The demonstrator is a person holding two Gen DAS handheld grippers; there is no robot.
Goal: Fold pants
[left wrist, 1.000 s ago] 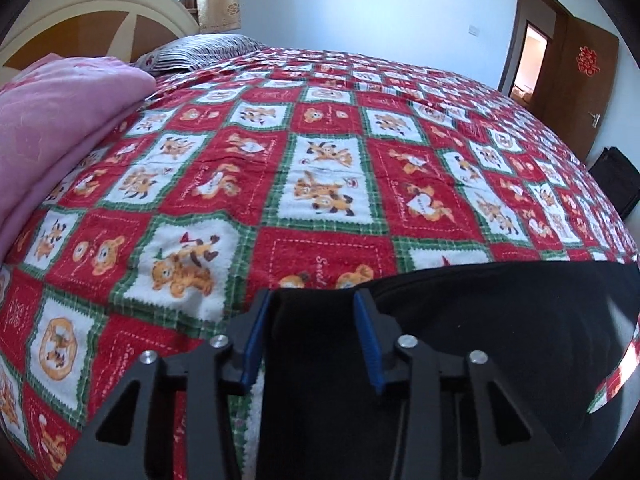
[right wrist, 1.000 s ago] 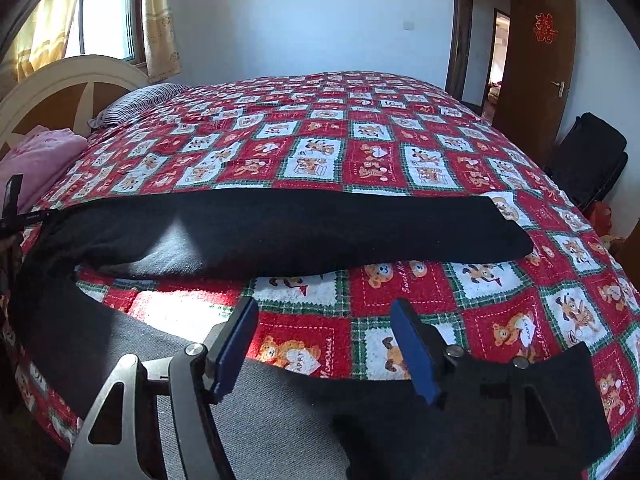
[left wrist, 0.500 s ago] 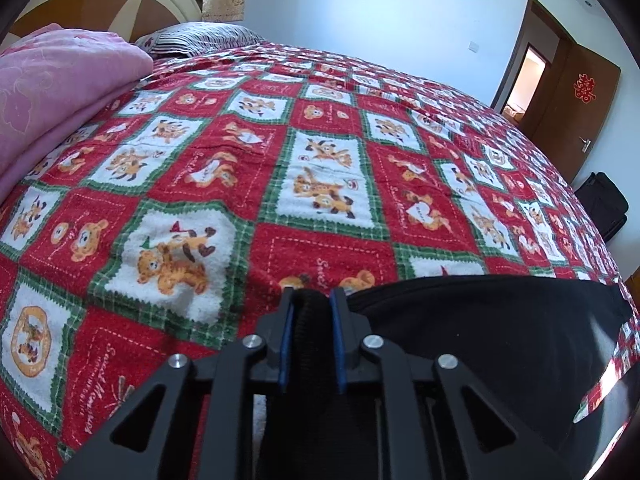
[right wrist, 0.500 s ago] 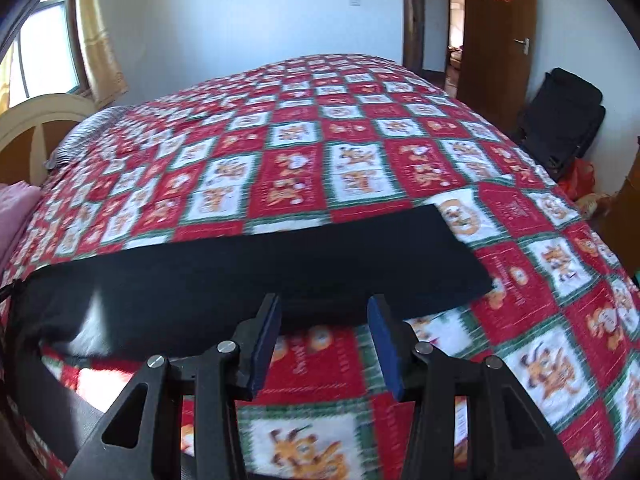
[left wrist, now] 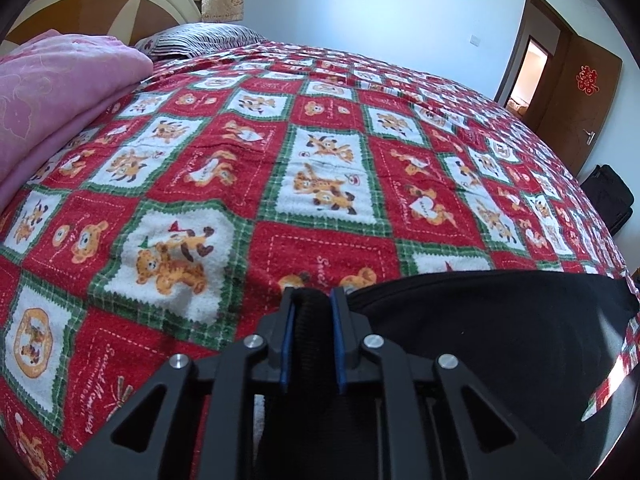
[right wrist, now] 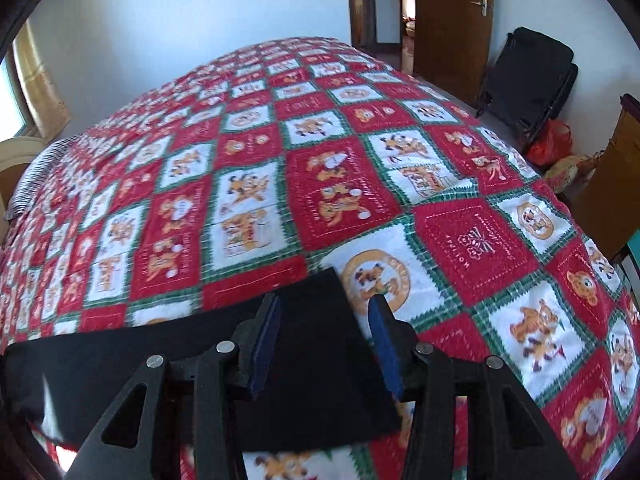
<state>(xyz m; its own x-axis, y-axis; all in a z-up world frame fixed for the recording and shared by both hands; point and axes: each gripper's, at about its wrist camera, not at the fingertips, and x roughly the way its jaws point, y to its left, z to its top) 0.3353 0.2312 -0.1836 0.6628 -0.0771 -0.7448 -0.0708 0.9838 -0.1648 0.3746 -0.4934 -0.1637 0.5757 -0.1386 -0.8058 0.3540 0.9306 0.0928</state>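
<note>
While the left wrist view shows the left gripper (left wrist: 312, 304) pinching one thick end of the black pants (left wrist: 500, 340) at lower centre, the garment runs off to the lower right across the bedspread (left wrist: 320, 160). In the right wrist view, the right gripper (right wrist: 324, 308) is spread over the opposite end of the pants (right wrist: 312, 344), whose long axis stretches toward the lower left.

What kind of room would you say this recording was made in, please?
Most likely a home bedroom: a large bed under a red cartoon-print bedspread, a striped pillow by the headboard, and a wooden door.
</note>
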